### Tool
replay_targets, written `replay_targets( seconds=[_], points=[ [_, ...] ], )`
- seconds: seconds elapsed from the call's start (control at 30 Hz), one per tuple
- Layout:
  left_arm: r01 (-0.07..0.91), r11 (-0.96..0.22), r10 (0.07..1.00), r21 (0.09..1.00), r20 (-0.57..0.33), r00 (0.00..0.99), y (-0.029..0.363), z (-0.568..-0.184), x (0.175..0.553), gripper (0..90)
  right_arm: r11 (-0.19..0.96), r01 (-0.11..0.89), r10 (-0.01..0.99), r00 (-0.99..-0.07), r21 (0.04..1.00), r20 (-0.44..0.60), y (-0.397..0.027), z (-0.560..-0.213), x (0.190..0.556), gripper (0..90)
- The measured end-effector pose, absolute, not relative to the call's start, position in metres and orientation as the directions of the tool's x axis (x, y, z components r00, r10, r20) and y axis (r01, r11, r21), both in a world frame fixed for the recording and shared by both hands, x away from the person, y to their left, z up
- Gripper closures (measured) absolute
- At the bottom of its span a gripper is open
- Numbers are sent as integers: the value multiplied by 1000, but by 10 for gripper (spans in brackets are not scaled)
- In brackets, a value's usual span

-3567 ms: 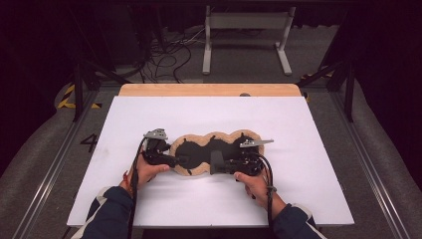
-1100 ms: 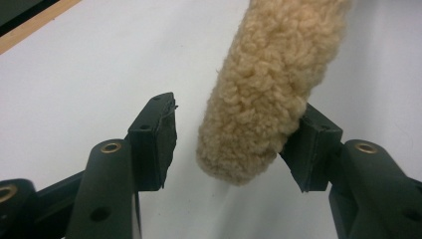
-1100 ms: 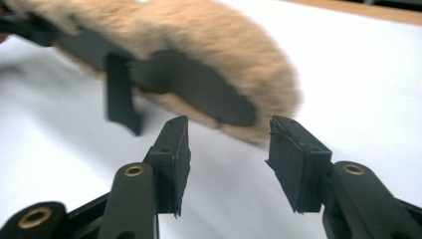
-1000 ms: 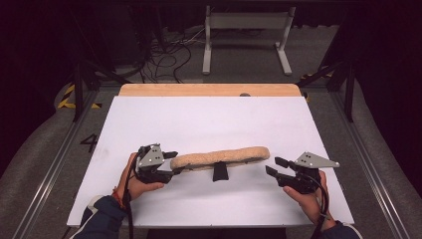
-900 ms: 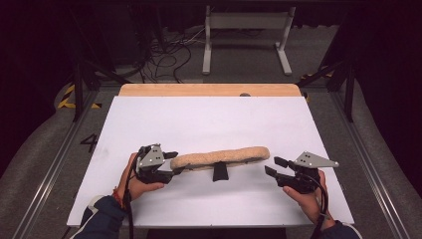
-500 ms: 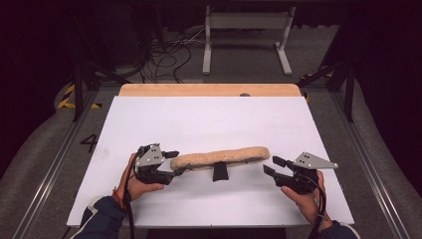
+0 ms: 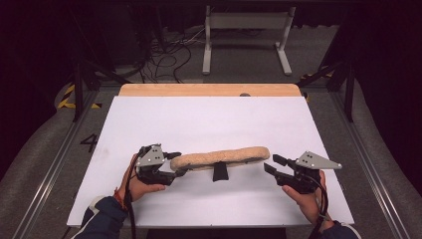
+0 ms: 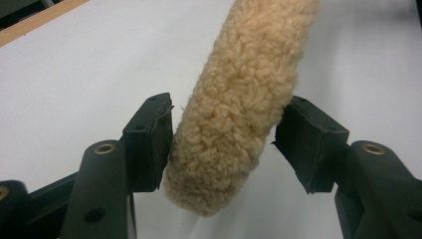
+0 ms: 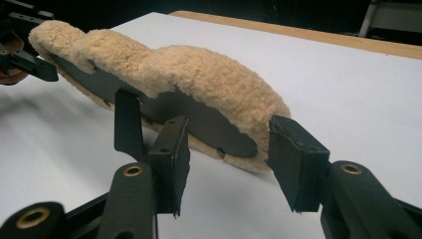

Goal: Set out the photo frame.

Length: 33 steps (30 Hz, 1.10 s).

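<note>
Centrally, low in the high view, a folded fleece pad [image 7: 221, 158] with a dark lining lies lengthwise on the white table [image 7: 209, 119], a black strap [image 7: 219, 172] hanging from its middle. At lower left the left gripper [image 7: 175, 167] straddles the pad's left end, its jaws parted, one pad [image 8: 149, 142] touching the fleece and the other just clear. At lower right the right gripper [image 7: 272, 165] sits released just beside the pad's right end. Hands [image 7: 137, 186] hold both.

Only the fleece pad [image 7: 219, 158] interrupts the bare white tabletop [image 7: 209, 119].
</note>
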<state>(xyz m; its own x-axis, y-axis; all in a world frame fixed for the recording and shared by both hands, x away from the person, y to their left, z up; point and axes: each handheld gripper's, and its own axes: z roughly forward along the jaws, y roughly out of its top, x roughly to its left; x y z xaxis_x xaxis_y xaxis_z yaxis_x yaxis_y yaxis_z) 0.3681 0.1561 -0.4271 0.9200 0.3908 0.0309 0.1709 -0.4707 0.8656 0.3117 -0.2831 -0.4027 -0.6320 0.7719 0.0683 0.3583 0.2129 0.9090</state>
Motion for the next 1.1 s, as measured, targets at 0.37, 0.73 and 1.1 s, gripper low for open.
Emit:
replay_targets(
  seconds=[0.37, 0.73, 1.1],
  points=[
    [157, -483, 395, 861, 55, 917, 152, -425, 364, 423, 207, 351, 775, -628, 913, 66, -285, -402, 308, 681],
    [159, -485, 397, 860, 55, 916, 153, -425, 365, 433, 202, 337, 780, -623, 920, 57, -285, -399, 307, 775],
    [152, -484, 395, 862, 59, 917, 154, -424, 364, 491, 215, 341, 780, -624, 915, 49, -281, -399, 310, 780]
  ],
)
